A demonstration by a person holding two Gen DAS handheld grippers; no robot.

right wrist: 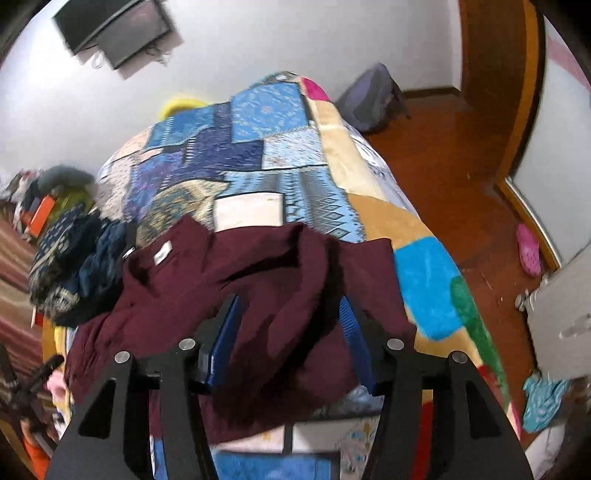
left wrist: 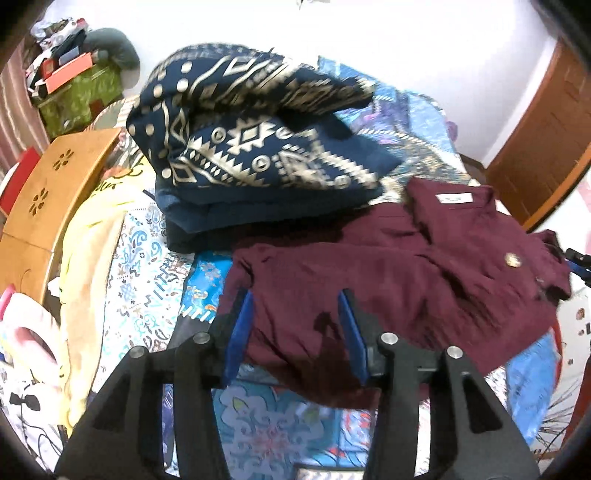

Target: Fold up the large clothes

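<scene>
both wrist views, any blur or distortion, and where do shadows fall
Left wrist view: strong fisheye bending, navy gold-patterned folded cloth slightly motion-blurred, dark shadow on the maroon collared shirt. Right wrist view: the shirt smeared by blur, wall-mounted black screen soft.

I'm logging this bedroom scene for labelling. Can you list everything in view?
shirt: one, maroon, spread on the bed, white label at the collar
patterned cloth: one, navy and cream, folded on the bed beside the shirt
quilt: one, patchwork blue, covering the bed
yellow cloth: one, pale yellow, at the bed's edge
wooden panel: one, tan with flower cut-outs, beside the bed
backpack: one, grey, on the floor by the wall
slipper: one, pink, on the wooden floor
screen: one, dark, on the wall
left gripper: black, blue pads, open over the shirt
right gripper: black, blue pads, open over the shirt
</scene>
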